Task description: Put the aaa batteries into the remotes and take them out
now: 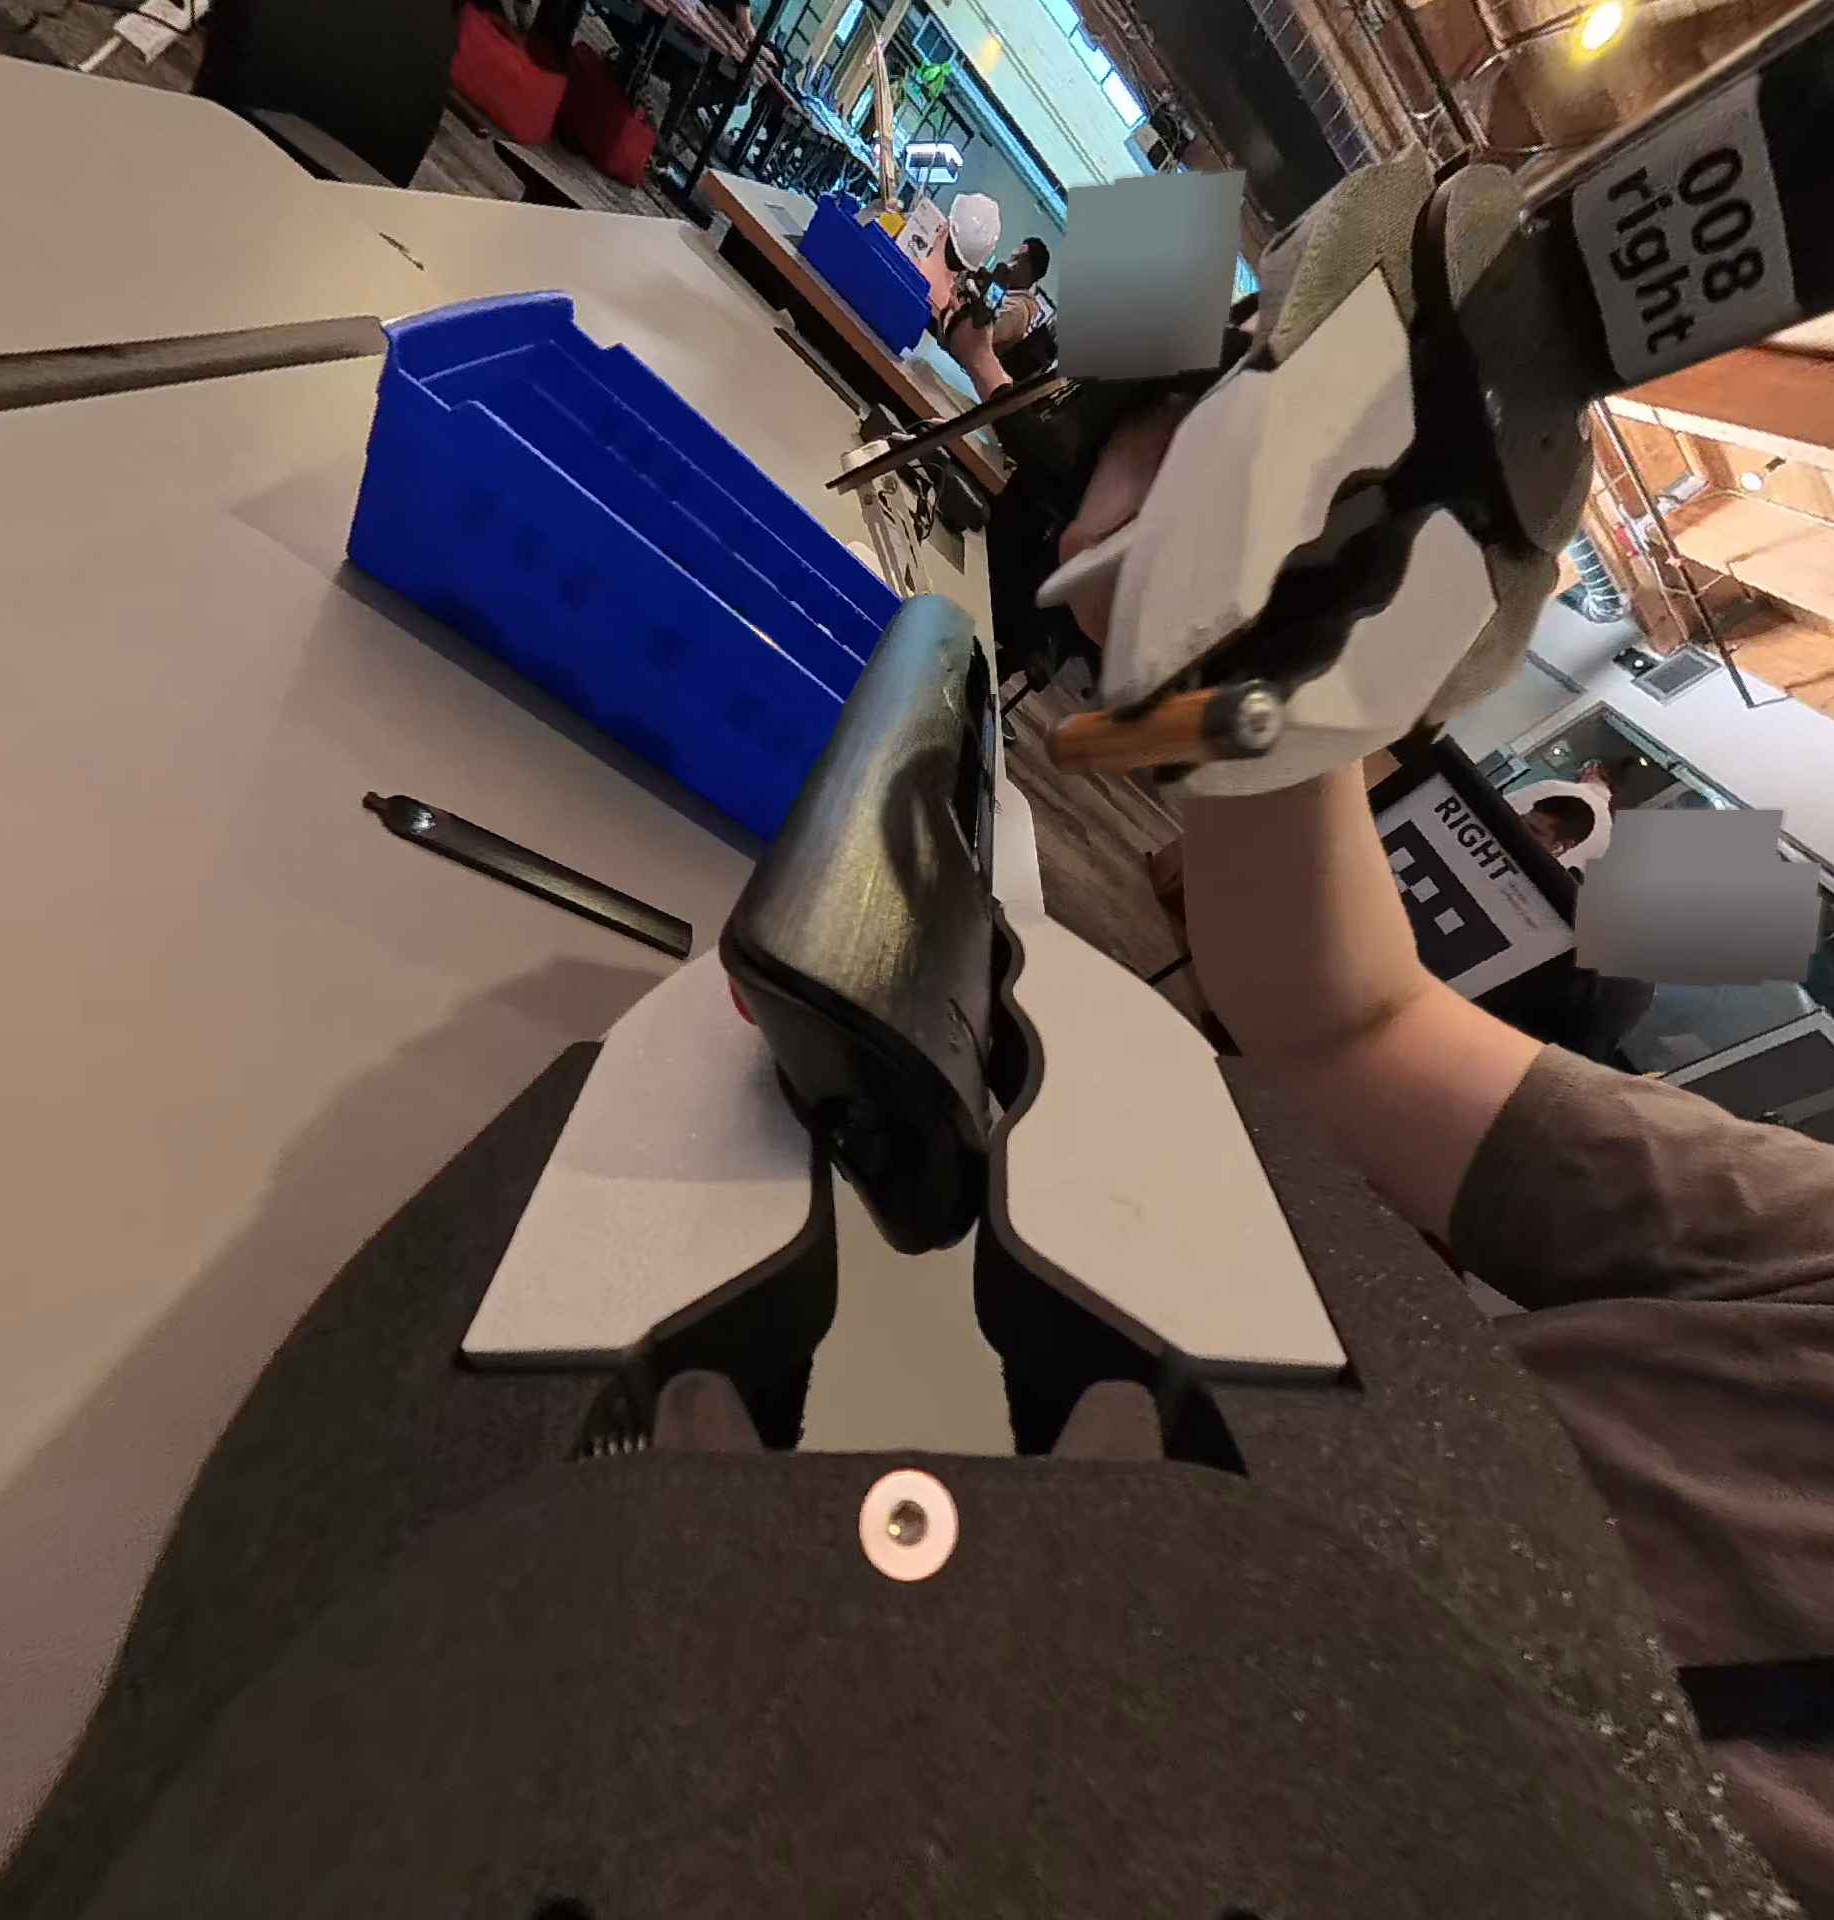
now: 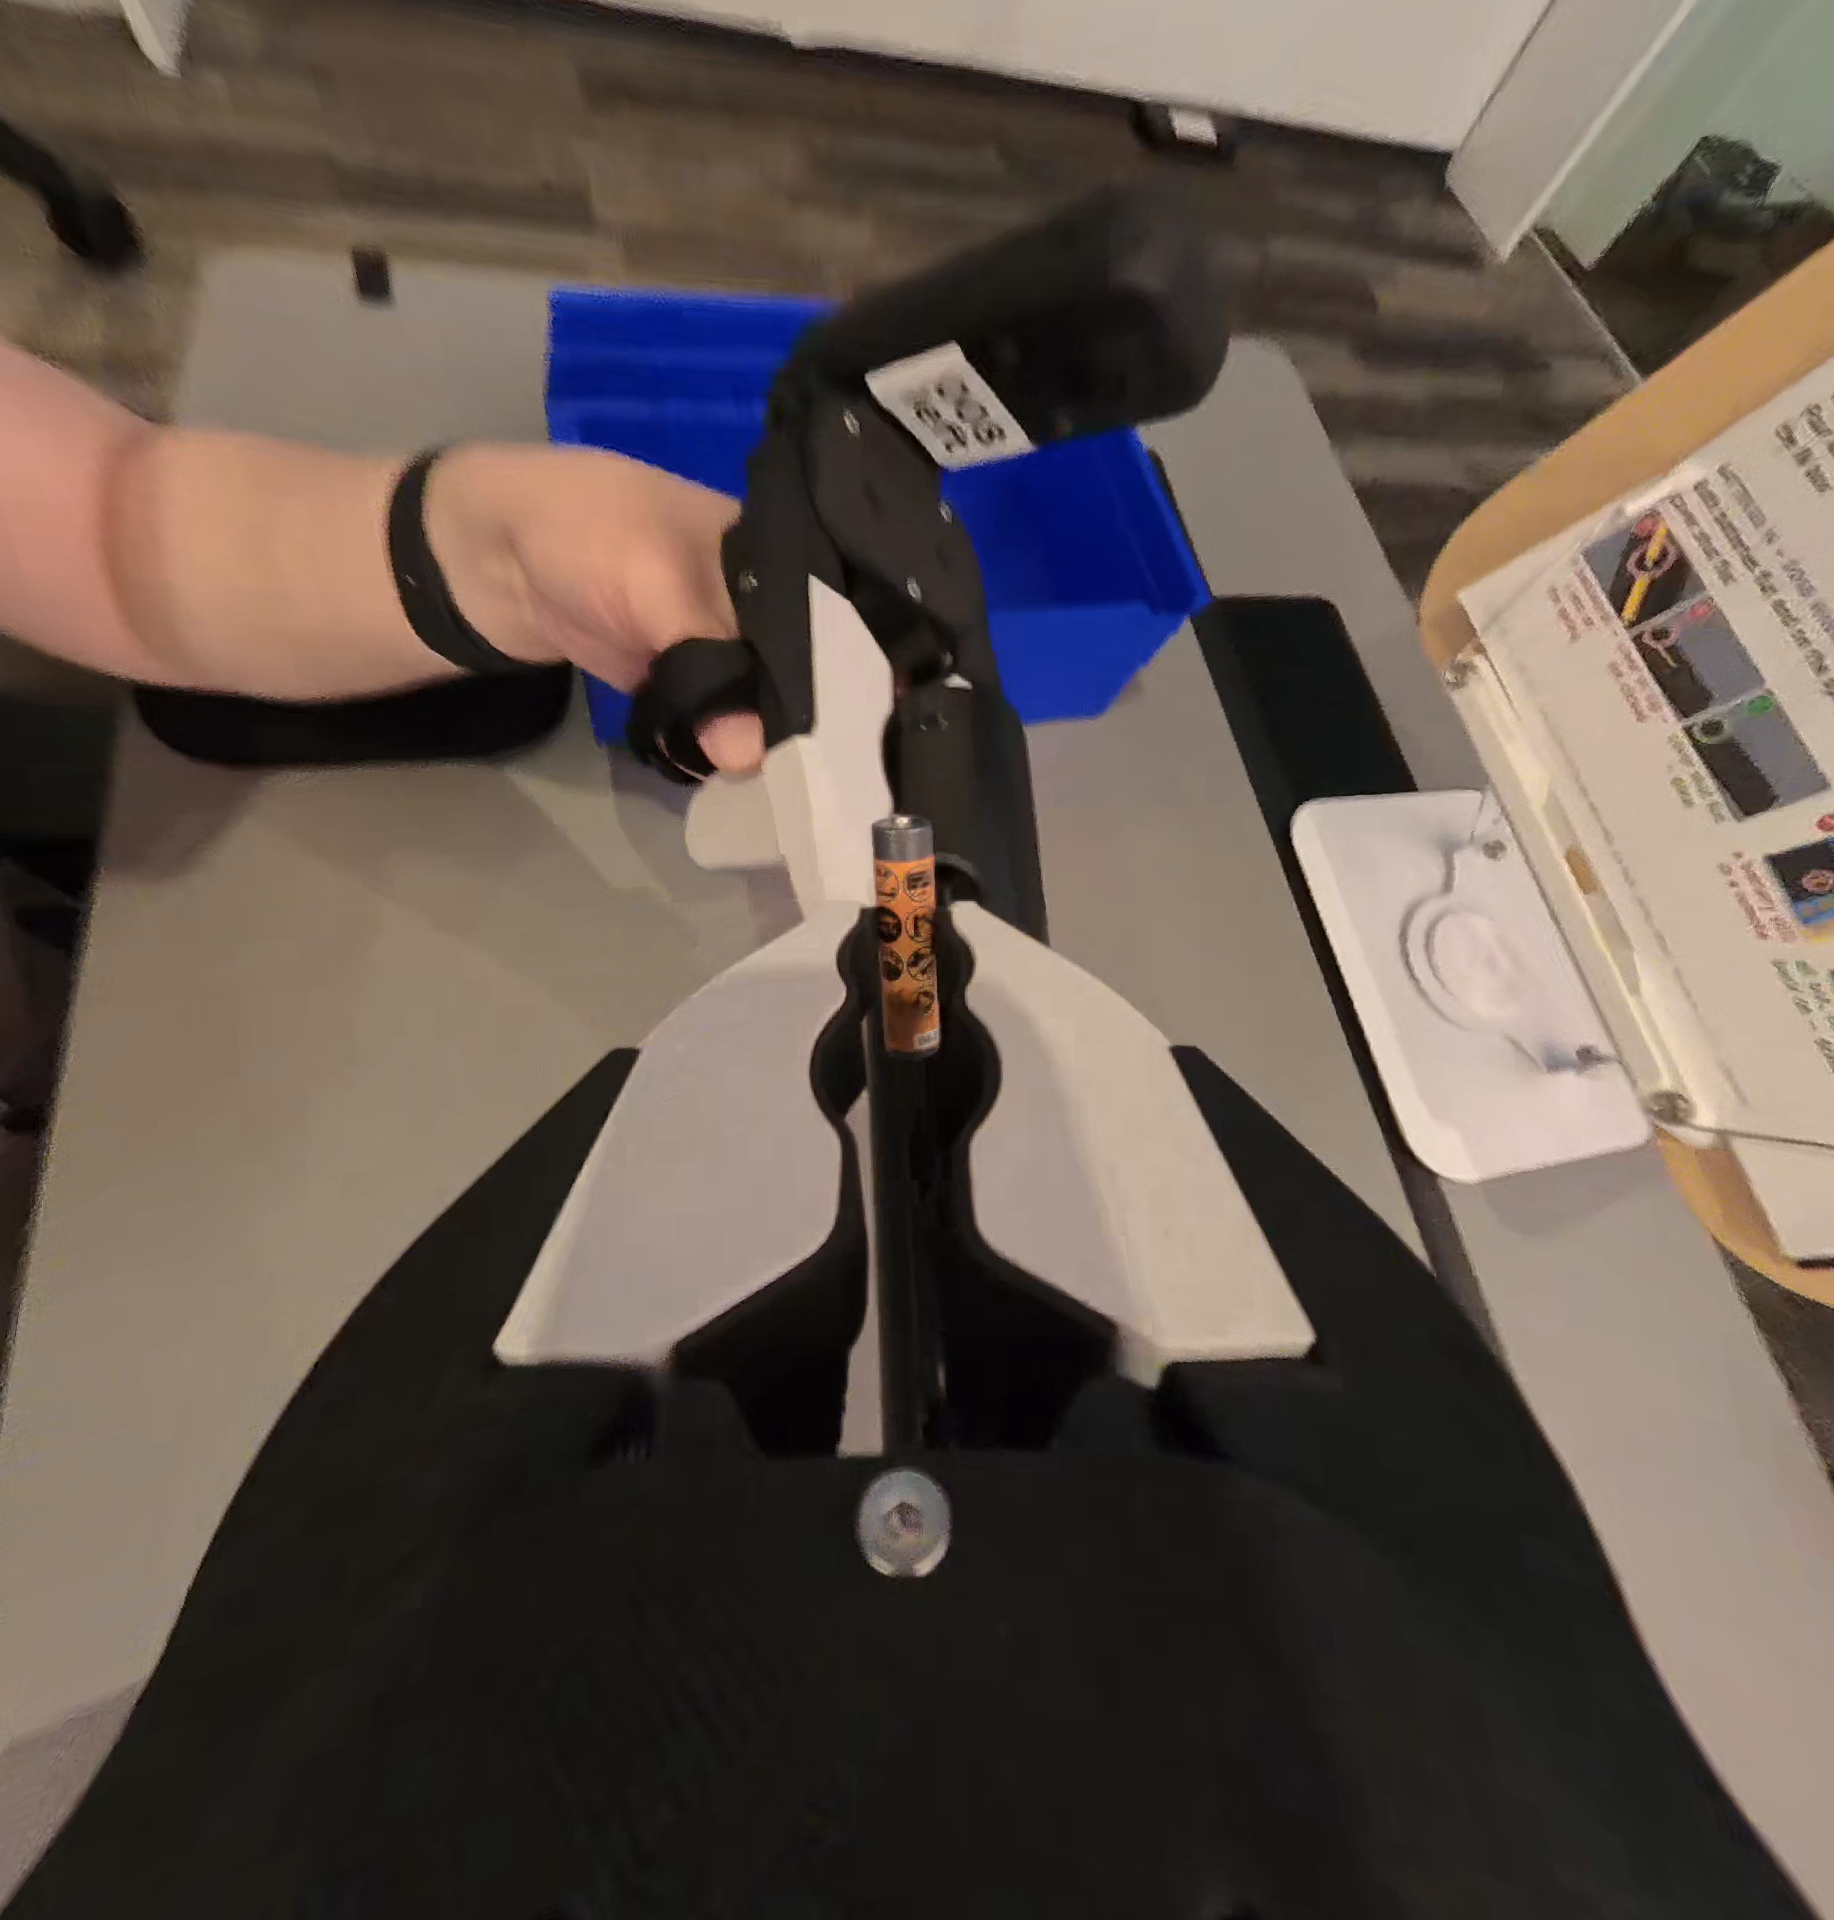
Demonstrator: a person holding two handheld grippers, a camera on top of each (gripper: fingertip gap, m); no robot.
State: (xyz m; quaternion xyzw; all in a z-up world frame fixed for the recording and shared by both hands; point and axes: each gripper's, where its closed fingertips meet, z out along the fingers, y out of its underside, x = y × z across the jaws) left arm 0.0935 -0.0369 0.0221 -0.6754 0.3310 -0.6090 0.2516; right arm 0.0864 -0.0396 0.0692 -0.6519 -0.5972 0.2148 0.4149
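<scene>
**Battery held above remote, insertion pending**

The left tool (image 1: 980,1049) was closed on the black remote (image 1: 882,935) at its lower end, centre frame. The right tool (image 2: 905,966) pinched an orange AAA battery (image 2: 905,935) mid-barrel, at upper right in the left wrist view. Judged light, rigid and smooth, the battery could pivot; a mid-length grip suits it. A black cover strip (image 1: 528,873) lay on the counter (image 1: 165,727) near the blue bin (image 1: 601,561).

The left gripper (image 1: 908,997) clamps a black plastic remote (image 1: 882,914) above the grey table (image 1: 165,727). Behind the remote on the table stands a blue plastic bin (image 1: 580,540); left of the remote lies a flat black battery cover (image 1: 528,873). Right of the remote, the right gripper (image 2: 905,935) pinches an orange cylindrical AAA battery (image 2: 905,935). Right of both stands a white plastic stand (image 2: 1453,977).
</scene>
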